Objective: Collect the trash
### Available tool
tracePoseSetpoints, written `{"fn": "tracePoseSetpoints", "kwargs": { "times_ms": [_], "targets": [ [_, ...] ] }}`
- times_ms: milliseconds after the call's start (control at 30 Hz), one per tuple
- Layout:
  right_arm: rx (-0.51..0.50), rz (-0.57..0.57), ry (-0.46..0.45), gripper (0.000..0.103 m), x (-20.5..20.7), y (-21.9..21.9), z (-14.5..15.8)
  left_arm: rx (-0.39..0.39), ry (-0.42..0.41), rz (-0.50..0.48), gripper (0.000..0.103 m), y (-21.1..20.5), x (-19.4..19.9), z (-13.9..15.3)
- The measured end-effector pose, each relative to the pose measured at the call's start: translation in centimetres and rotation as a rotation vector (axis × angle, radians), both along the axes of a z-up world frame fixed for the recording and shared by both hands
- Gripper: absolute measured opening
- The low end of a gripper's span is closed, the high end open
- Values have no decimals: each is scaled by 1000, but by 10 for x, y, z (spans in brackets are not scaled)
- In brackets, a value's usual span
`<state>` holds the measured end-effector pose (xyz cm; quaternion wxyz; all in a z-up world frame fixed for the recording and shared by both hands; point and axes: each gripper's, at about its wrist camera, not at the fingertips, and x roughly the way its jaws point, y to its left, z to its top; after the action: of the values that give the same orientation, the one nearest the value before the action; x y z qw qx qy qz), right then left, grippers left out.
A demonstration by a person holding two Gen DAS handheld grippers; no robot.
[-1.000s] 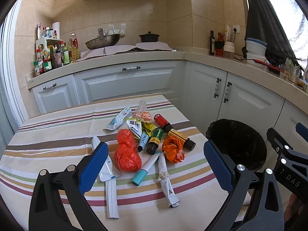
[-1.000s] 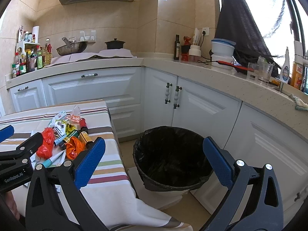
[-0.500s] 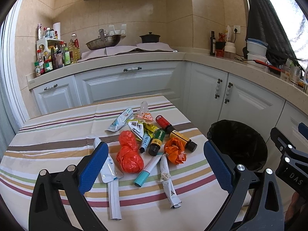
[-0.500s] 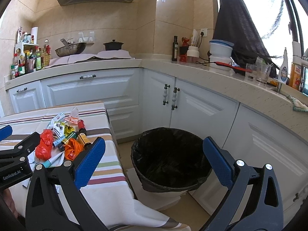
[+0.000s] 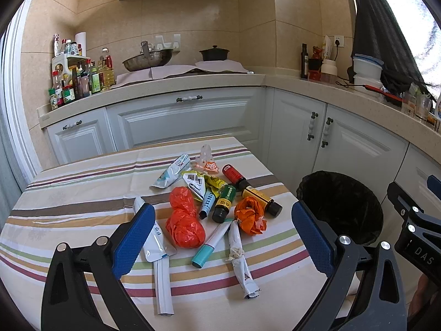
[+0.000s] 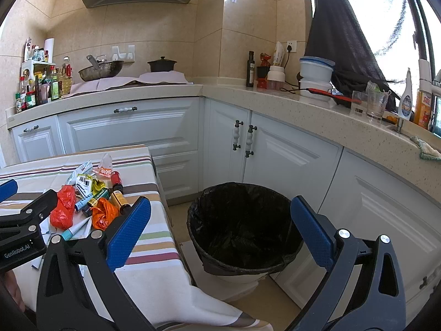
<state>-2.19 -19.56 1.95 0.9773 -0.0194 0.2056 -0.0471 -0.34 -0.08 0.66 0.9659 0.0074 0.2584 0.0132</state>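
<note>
**A crowded pile, and a bin off the edge**

The trash lies in a tight cluster on the striped-cloth bench (image 5: 82,193): a crumpled red plastic bag (image 5: 183,220), a crumpled orange plastic bag (image 5: 249,215), a green-labelled dark bottle (image 5: 224,202), a yellow-labelled dark bottle (image 5: 260,198), a red-labelled dark bottle (image 5: 234,175), a white tube with a teal cap (image 5: 212,244), a twisted white wrapper (image 5: 239,256) and a flat white pouch (image 5: 154,237). Most of these touch or overlap.

That crowding is the main hazard. The left gripper (image 5: 220,237) hangs above the near side of the pile, jaws spread wide and holding nothing. Closing on one piece could likely drag a neighbour along or nudge a bottle, and the bottles, lying on their sides, may roll toward the bench edge. The bags look soft and slack, so a shallow pinch might slip free. The flat pouch offers little to grip and could slide on the cloth.

The black-lined round bin (image 6: 242,226) stands on the floor just beside the bench corner. The right gripper (image 6: 220,229) faces it, jaws also spread and empty. A release short of the rim would probably drop trash on the floor.
</note>
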Motion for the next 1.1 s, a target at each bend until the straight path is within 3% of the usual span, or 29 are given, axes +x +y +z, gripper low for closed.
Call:
{"fn": "tracePoseSetpoints", "kwargs": {
  "times_ms": [1100],
  "targets": [
    [5, -5, 9, 99, 1, -6, -5, 2, 16, -6, 96, -3, 2, -7]
  ]
}}
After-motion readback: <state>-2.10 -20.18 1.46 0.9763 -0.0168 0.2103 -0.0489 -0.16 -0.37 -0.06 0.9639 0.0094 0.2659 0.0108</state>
